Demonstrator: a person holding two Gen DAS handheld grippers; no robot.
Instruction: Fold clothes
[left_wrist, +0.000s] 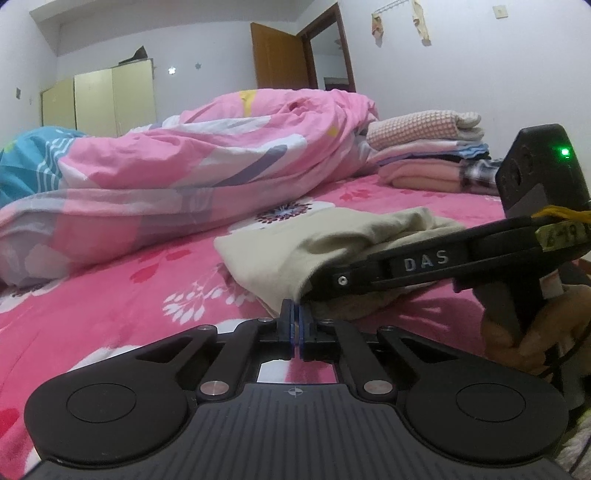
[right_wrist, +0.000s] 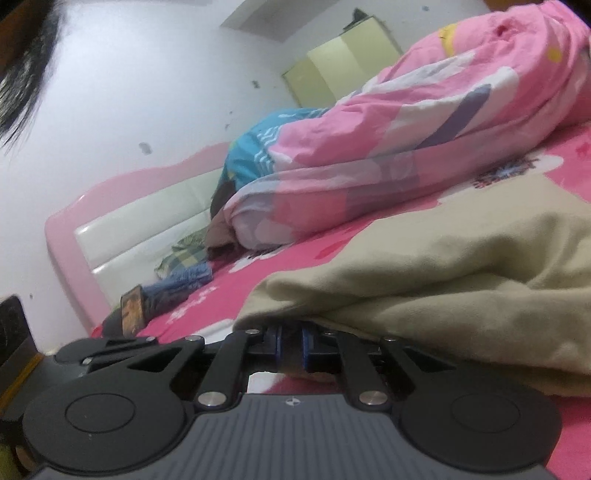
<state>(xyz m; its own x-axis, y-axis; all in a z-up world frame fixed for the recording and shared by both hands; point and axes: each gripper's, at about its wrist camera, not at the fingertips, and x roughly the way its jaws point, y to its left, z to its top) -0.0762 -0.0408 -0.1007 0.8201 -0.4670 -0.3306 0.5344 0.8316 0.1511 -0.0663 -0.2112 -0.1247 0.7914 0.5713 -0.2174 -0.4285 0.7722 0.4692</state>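
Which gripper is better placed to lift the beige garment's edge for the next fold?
Probably the right gripper: its tips sit under the beige garment's edge, apparently with fabric between them. The left gripper is shut beside that edge, seemingly on nothing.

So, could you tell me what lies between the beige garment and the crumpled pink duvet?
Only bare pink floral bedsheet lies between the beige garment and the pink duvet; the left wrist view shows it best.

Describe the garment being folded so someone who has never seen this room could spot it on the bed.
Start at the bed's pink floral sheet. In front of the rumpled pink duvet lies a cream garment, near the front edge. It is the only plain, unpatterned cloth lying loose; the other clothes sit in a folded stack.
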